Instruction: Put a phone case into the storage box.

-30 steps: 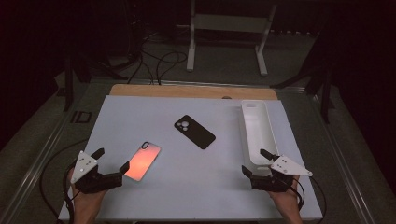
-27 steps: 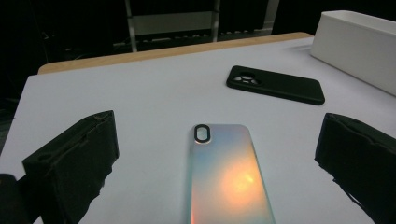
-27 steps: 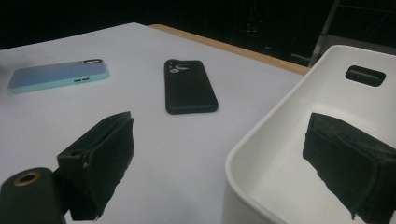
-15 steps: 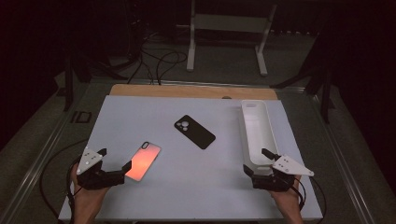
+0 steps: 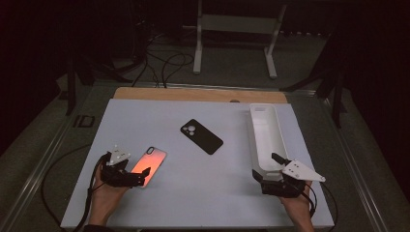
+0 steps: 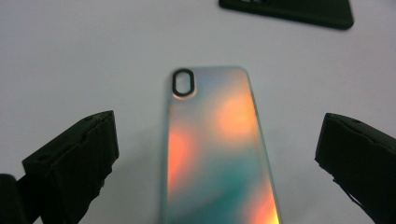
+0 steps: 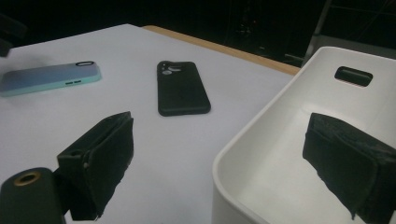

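Since the earlier frame, left gripper (image 5: 138, 178) advanced; fingers apart, straddling the glossy iridescent phone case (image 6: 217, 149). Right gripper (image 5: 272, 170), fingers apart, at the white tray (image 5: 265, 140) rim.

From where I'm standing, the near end of the iridescent phone case (image 6: 217, 149) runs off the bottom of the left gripper view, so can't tell where it stops. The black phone case (image 6: 287, 8) there gets chopped by the top edge, just a sliver left. In the right gripper view the white tray (image 7: 299, 140) is cut off at the right and bottom, and 1 of the jaws hides part of its inside. Up in the high view, the left gripper (image 5: 138, 178) covers the iridescent case's near corner. Room behind the tabletop (image 5: 193, 198) is too dark to make out.
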Available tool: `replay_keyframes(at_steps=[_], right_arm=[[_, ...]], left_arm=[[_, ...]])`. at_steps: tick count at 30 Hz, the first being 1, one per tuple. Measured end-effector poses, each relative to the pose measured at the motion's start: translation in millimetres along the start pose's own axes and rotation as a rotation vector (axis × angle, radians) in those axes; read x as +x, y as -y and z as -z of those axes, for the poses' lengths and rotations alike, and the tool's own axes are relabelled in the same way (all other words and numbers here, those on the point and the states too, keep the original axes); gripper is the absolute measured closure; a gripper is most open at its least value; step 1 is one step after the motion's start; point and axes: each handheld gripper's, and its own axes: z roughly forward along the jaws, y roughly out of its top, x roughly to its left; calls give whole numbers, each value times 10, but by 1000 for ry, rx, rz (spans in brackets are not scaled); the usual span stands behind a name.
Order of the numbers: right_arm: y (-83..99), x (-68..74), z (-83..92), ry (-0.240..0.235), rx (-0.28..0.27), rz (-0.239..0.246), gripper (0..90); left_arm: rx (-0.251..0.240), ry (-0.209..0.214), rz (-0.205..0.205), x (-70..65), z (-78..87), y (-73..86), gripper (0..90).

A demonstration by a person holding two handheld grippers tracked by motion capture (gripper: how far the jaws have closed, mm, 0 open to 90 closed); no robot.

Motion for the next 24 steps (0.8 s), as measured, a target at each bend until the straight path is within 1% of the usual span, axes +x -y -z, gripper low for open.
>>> replay_keyframes(at_steps=[2, 5, 7, 13, 18, 24], right_arm=[[0, -2, 1, 0, -1, 0, 89], [0, -2, 2, 1, 0, 0, 89], [0, -3, 1, 1, -1, 0, 89], [-1, 2, -4, 1, 0, 1, 89], [-1, 3, -6, 1, 1, 1, 89], [0, 2, -10, 1, 1, 2, 89]], left_arm=[[31, 0, -2, -10, -84, 8, 0], [55, -5, 3, -18, -163, 30, 0], [67, -7, 9, -22, -205, 53, 0], [129, -12, 3, -35, -303, 110, 0], [151, -19, 8, -24, -339, 140, 21], [179, -12, 6, -24, -383, 162, 34]])
